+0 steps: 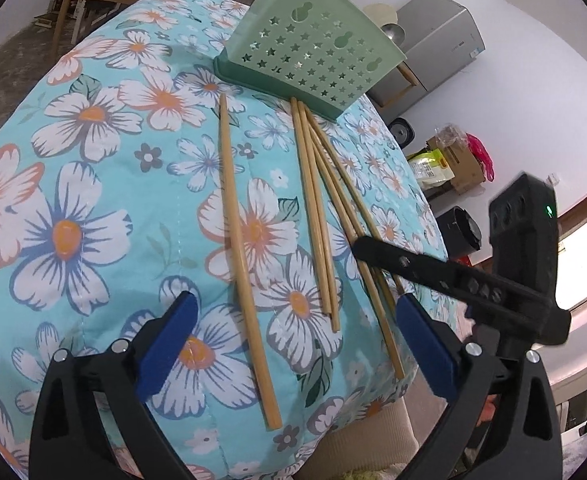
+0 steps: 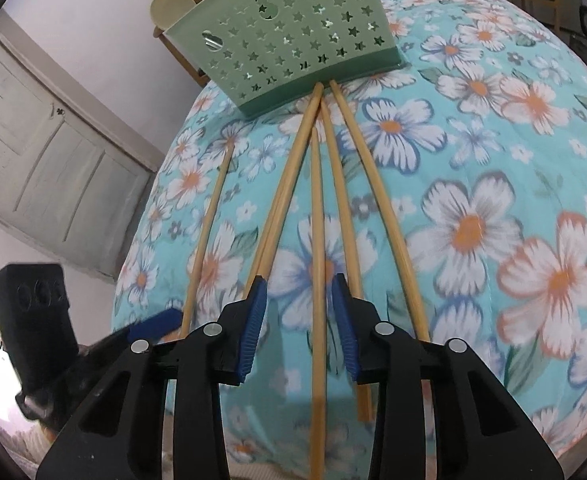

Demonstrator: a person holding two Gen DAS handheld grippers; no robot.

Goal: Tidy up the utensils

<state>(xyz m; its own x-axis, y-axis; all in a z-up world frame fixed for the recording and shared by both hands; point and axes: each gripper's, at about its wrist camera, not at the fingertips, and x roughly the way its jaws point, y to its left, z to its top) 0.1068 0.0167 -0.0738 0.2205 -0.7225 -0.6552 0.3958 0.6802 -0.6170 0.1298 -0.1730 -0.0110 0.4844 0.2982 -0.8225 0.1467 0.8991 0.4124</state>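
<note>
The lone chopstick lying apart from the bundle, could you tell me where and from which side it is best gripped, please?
Probably best grip the lone chopstick around its middle, coming from above with the left tongs, which are open, astride its width. It lies flat on the floral cloth with bare cloth on both sides, so both pads have room there. Its thin end points at the green holder.

The top of the green utensil holder [image 1: 313, 52] was cut off by the upper edge in the right wrist view, and nothing of its inside showed in either view. The far tips of the bunched chopsticks [image 2: 325, 168] vanished at its base. One chopstick [image 2: 316, 320] ran out past the bottom edge, its near end unseen. The right gripper's finger [image 1: 377, 250] covered part of the chopsticks beneath it. The packages [image 1: 449, 164] on the floor were too small to identify.
</note>
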